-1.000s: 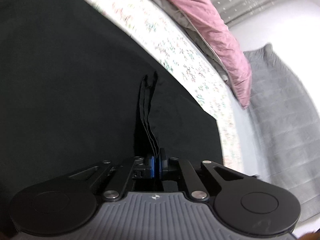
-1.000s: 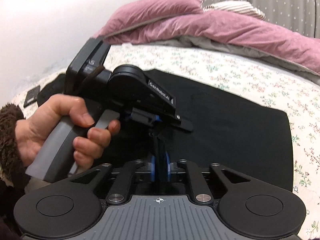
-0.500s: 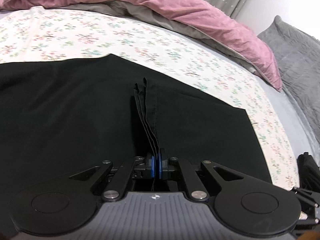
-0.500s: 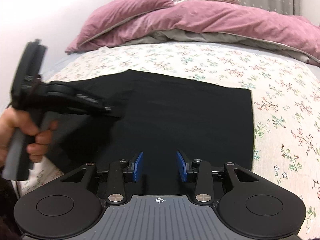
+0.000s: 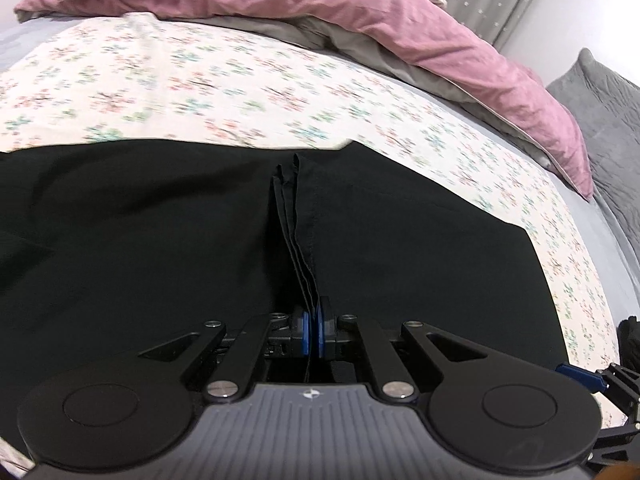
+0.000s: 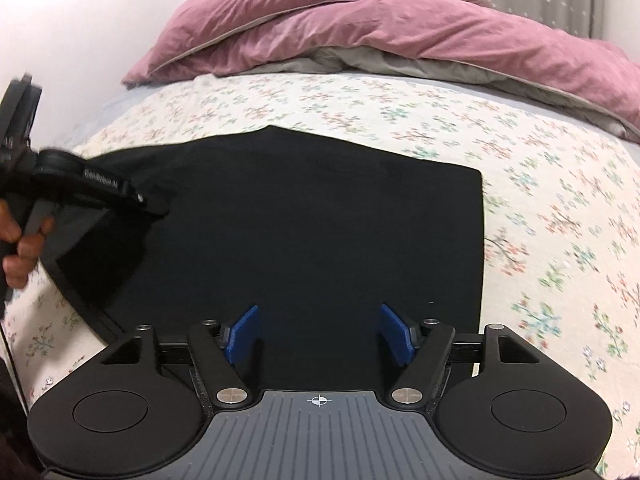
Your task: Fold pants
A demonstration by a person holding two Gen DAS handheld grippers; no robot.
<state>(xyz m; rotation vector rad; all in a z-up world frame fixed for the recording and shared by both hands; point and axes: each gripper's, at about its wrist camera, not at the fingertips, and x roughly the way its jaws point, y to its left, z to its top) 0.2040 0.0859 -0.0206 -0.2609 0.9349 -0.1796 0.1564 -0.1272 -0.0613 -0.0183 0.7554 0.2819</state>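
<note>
Black pants lie folded flat on a flowered bedsheet. My left gripper is shut on several stacked hem edges of the pants, which stand up as a thin ridge ahead of the blue pads. In the right wrist view this left gripper shows at the left, lifting a corner of the cloth off the sheet. My right gripper hovers over the near edge of the pants; its jaws are opening and nothing is between the blue pads.
A pink duvet and a grey blanket are heaped at the back of the bed. Another grey cover lies at the right. A hand holds the left gripper's handle. The sheet is bare right of the pants.
The right gripper let go of the hem and its jaws spread wide. The left gripper, still pinching the hem, carried it away to the left, swinging its view across the bed.
</note>
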